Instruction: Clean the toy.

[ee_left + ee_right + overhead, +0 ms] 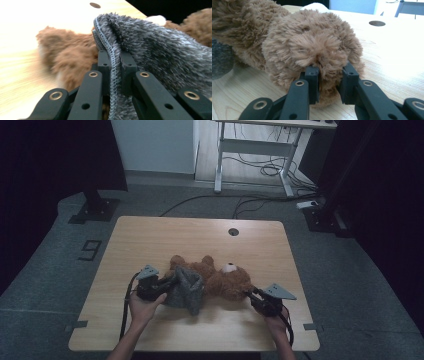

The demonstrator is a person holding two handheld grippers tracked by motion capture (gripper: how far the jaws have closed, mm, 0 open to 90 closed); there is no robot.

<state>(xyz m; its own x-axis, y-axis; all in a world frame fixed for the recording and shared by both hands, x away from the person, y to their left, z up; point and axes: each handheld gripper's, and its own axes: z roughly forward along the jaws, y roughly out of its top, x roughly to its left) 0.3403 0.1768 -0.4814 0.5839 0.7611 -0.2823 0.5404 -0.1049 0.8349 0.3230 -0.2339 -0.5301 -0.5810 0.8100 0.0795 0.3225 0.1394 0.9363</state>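
A: Where does the teddy bear (220, 279) lie for you right now?

B: It lies on the wooden table (150, 240), toward your near edge and around the middle, its cream snout up at about twelve o'clock of its body. A grey fuzzy garment (185, 287) covers the bear's end at nine o'clock.

A: What is your left gripper (162, 284) doing?

B: Your left gripper sits at nine o'clock of the bear. In the left gripper view its jaws are clamped on the stitched hem of the grey fuzzy garment (160, 50), with the light seam running up between them. Brown fur of the teddy bear (67, 55) shows behind it at ten o'clock.

A: And your right gripper (252, 295)?

B: It comes in at four o'clock of the bear. In the right gripper view you have its jaws pinched on a round furry paw of the teddy bear (317, 47), the fur bulging over both jaw tips. The paw rests low, just above the table (392, 50). A grommet hole (233, 231) sits at twelve o'clock, well apart from the bear.
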